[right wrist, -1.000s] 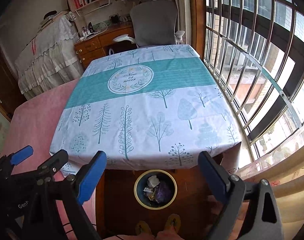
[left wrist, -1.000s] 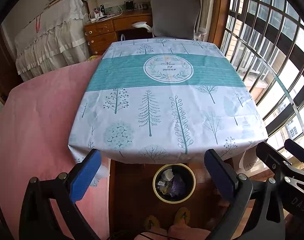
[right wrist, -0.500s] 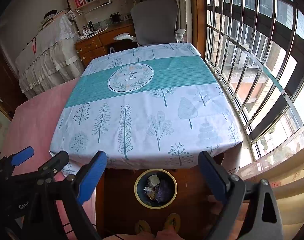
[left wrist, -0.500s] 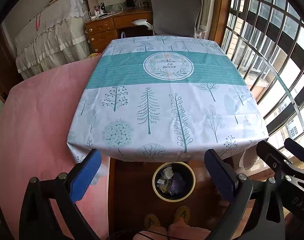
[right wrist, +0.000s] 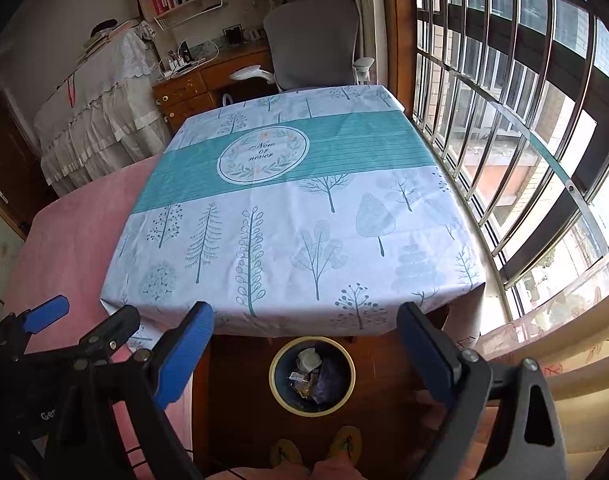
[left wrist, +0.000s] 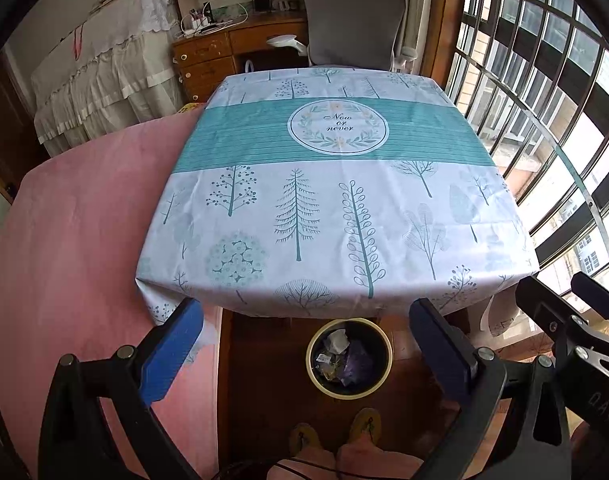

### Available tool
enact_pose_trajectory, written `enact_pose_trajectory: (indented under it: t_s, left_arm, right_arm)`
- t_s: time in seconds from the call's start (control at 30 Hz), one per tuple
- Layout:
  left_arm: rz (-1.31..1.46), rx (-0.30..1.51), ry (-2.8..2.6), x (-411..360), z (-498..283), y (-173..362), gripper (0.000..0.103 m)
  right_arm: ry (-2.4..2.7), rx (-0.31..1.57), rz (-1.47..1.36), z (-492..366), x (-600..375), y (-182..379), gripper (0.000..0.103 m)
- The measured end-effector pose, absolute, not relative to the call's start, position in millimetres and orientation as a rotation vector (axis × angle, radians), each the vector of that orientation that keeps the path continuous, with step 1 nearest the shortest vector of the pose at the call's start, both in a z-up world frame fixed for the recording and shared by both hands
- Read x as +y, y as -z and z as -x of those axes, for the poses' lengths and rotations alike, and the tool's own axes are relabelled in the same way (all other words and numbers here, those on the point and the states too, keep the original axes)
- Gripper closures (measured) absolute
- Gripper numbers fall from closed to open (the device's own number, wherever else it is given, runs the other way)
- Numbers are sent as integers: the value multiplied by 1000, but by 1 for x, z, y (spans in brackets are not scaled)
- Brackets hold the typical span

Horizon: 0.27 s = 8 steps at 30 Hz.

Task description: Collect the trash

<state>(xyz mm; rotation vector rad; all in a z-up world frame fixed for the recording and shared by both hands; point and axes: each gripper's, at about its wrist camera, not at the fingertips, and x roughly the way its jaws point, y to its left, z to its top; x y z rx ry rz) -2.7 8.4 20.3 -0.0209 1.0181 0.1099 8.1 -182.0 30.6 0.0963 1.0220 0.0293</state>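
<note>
the left gripper (left wrist: pixel 304 344) and the right gripper (right wrist: pixel 304 344) are both held wide open with nothing in them, up in the air just past the near edge of the table (left wrist: pixel 324 200). the bin (left wrist: pixel 349 390) sits on the brown floor (left wrist: pixel 264 380) below that edge, between the blue fingers (left wrist: pixel 172 350), and it has trash (left wrist: pixel 340 356) inside, a white crumpled bit, some wrappers and something purple. the tree cloth (right wrist: pixel 296 232) covers the table, and a person's two slippers (left wrist: pixel 366 424) show just by the bin.
</note>
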Motion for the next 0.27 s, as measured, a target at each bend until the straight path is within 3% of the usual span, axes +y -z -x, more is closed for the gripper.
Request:
enact_pose_trajectory:
  t_s: [0.27]
  left_arm:
    - [23, 1024, -124, 6, 5, -21, 1]
  right_arm:
    - [-33, 1023, -96, -7, -182, -30, 9]
